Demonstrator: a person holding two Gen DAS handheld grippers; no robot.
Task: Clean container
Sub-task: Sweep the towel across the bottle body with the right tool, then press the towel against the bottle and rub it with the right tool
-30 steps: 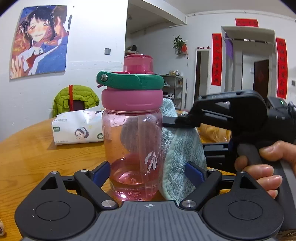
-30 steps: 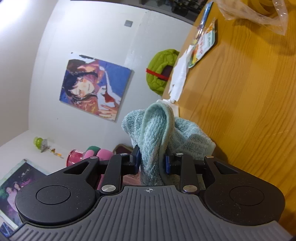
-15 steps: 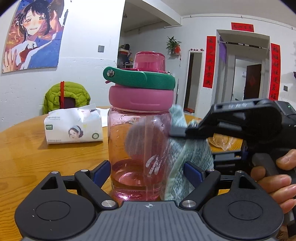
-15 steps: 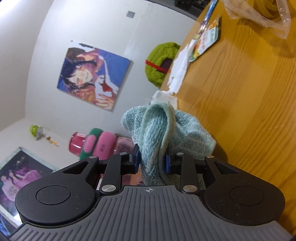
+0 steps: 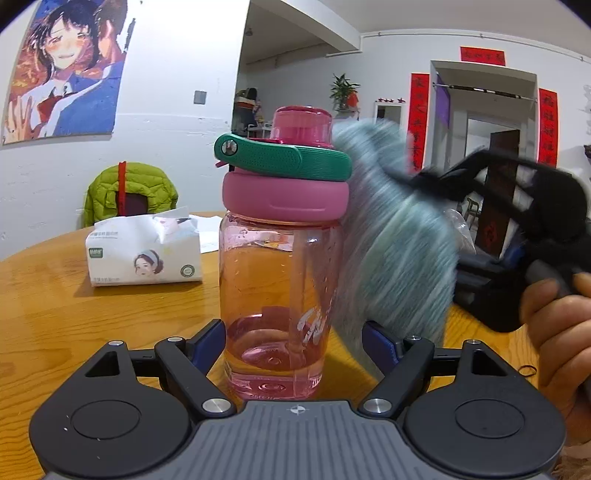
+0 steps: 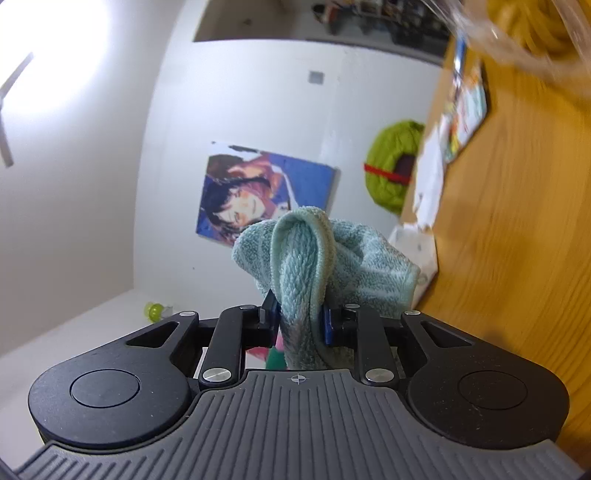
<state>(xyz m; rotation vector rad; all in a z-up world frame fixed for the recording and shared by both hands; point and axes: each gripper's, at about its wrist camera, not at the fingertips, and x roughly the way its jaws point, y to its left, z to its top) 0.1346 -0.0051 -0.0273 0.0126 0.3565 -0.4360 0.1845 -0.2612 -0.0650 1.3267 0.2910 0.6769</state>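
Observation:
A clear pink bottle (image 5: 277, 295) with a pink lid and a green carry handle (image 5: 284, 158) stands on the wooden table (image 5: 74, 314). My left gripper (image 5: 293, 339) is open, its blue pads on either side of the bottle's base; the right pad stands clear of the bottle. My right gripper (image 5: 443, 181), blurred by motion, is shut on a teal cloth (image 5: 399, 236). The cloth lies against the bottle's right side, up to the lid. In the right wrist view the right gripper (image 6: 299, 317) pinches the folded cloth (image 6: 314, 251). Only a sliver of the bottle (image 6: 273, 356) shows below the cloth.
A white tissue pack (image 5: 144, 254) lies on the table behind the bottle to the left. Beyond it a green jacket (image 5: 129, 192) hangs on a chair. A person's hand (image 5: 554, 314) holds the right gripper. A leaflet (image 6: 465, 110) and a plastic bag (image 6: 517, 33) lie further along the table.
The right gripper has swept the cloth upward, from the bottle's lower right side to the level of the lid. The left gripper stays around the bottle's base.

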